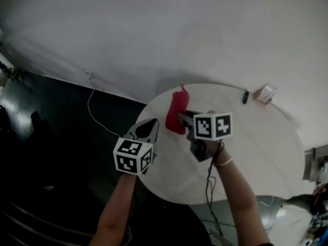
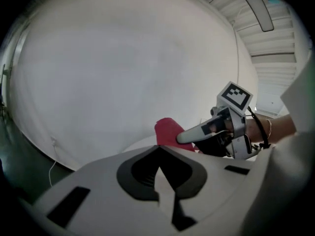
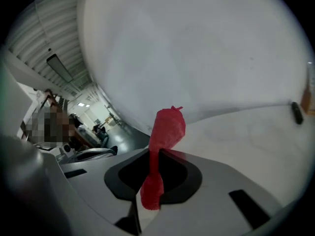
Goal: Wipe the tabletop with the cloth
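Observation:
A red cloth (image 1: 177, 110) hangs bunched over the left part of the round white tabletop (image 1: 256, 152). My right gripper (image 1: 180, 118) is shut on the red cloth (image 3: 162, 141), which is pinched between its jaws with a tail trailing back toward the camera. My left gripper (image 1: 149, 129) is at the table's left edge, shut with nothing in it. In the left gripper view the red cloth (image 2: 169, 132) and the right gripper (image 2: 189, 135) show just beyond my left gripper's closed jaws (image 2: 158, 166).
A small dark object (image 1: 245, 97) and a small box (image 1: 266, 93) lie at the table's far edge. A white cable (image 1: 92, 106) trails over the dark floor at left. A black cord hangs from my right hand. Clutter stands at the right.

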Motion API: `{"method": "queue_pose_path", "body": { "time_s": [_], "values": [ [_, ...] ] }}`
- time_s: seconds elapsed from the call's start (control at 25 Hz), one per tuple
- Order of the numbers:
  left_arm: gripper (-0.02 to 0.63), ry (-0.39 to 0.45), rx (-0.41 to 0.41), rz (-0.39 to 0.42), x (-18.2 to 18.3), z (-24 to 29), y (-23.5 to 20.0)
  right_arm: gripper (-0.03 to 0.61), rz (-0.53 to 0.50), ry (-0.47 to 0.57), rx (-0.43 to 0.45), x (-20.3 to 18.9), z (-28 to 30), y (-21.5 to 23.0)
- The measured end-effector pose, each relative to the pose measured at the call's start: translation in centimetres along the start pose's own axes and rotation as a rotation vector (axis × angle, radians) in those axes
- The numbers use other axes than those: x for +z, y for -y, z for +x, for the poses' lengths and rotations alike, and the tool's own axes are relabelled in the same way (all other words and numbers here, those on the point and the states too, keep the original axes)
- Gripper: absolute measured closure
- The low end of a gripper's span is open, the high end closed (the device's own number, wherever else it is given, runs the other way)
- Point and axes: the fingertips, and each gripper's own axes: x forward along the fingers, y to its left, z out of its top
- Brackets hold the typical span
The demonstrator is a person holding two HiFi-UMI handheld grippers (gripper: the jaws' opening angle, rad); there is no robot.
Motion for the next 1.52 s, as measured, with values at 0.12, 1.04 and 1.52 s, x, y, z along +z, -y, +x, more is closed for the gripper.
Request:
{"method": "queue_pose_path", "body": {
  "time_s": [0.12,1.04,1.52],
  "values": [
    [0.612,-0.004,0.057,-0.025,-0.7,-1.5,-2.8,0.531,-0.051,-0.054,0.042,-0.1,4.8,-3.1],
    [0.612,-0.064,-0.081,0.004,-1.1,4.0,1.2,0.531,0.128,-0.157,-0.292,-4.2,1.2,12.0],
    [0.612,-0.111,-0.252,0.089,-1.2,9.0,10.5,0.531,0.306,-0.081,-0.509,-8.8,-11.5,23.0]
  ]
}}
